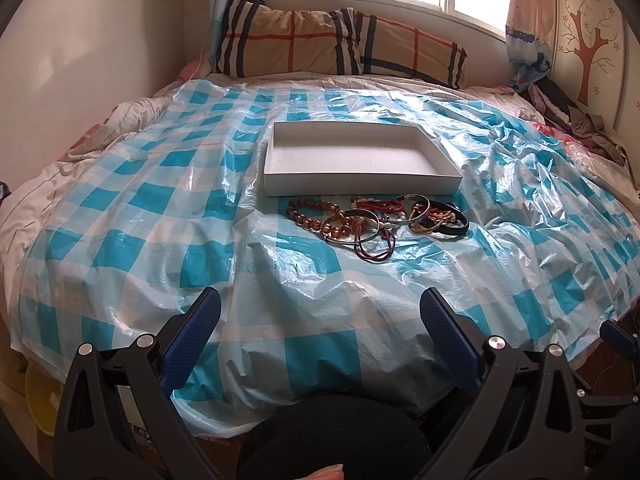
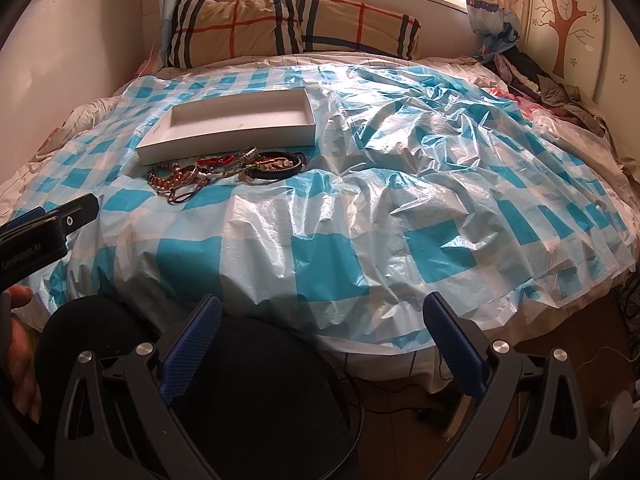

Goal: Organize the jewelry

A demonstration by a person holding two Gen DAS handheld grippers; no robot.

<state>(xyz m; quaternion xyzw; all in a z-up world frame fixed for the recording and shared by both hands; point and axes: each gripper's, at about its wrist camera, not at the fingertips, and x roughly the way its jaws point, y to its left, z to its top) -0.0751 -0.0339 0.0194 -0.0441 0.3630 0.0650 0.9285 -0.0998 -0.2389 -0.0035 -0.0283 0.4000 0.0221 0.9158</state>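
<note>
A shallow white box [image 1: 276, 176] [image 2: 158, 148] lies empty on the bed, on a blue-and-white checked plastic sheet [image 1: 280, 280] [image 2: 360, 220]. Just in front of it sits a pile of bracelets [image 1: 376, 220] [image 2: 228, 172]: amber beads, metal bangles, red and dark cords. My left gripper [image 1: 320, 312] hangs open over the bed's near edge, well short of the pile, holding nothing. My right gripper [image 2: 322, 316] is open too, at the bed's near edge, far right of the pile. The left gripper's body [image 2: 44, 228] shows at the left edge of the right wrist view.
Two plaid pillows [image 1: 340, 44] [image 2: 288, 26] lean under the window at the bed's head. Crumpled clothes [image 1: 580, 120] [image 2: 552, 84] lie at the far right by a tree-decorated panel. A wall runs along the left side. A dark rounded shape [image 2: 240, 380] and a hand [image 2: 20, 320] sit close below.
</note>
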